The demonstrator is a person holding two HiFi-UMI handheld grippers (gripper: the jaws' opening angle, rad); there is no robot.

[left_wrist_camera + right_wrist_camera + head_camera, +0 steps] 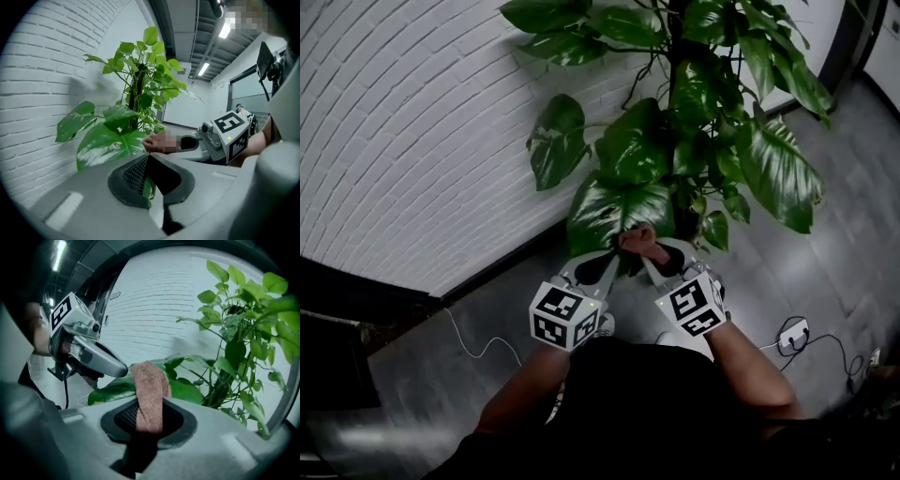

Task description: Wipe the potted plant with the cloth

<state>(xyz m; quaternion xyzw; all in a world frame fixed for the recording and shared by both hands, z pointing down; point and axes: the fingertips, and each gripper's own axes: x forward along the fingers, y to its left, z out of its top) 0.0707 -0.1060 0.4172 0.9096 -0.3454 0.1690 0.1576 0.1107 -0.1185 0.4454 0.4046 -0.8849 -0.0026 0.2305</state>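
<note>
The cloth is a small pinkish-brown terry strip, soft, light and floppy. My right gripper is clenched on its lower end, and the free end stands up and folds over just above a broad leaf. Held that low, there is enough loose pile to drag across a surface.

The leaf is thin, glossy and springy on its stalk, so I expect it to give way under any push and to crease or tear if pressed hard. It wants holding at the rim, not the middle. My left gripper is closed, and the green sliver between its pads looks like that leaf's edge, though the view is tight there.

In the head view both grippers meet at the lowest big leaf of the potted plant, with the cloth between them. More leaves and thin stems crowd just above and to the right, and could snag the cloth. The brick wall stands close on the left. On the floor, a power strip and a cable lie well apart from the work.
</note>
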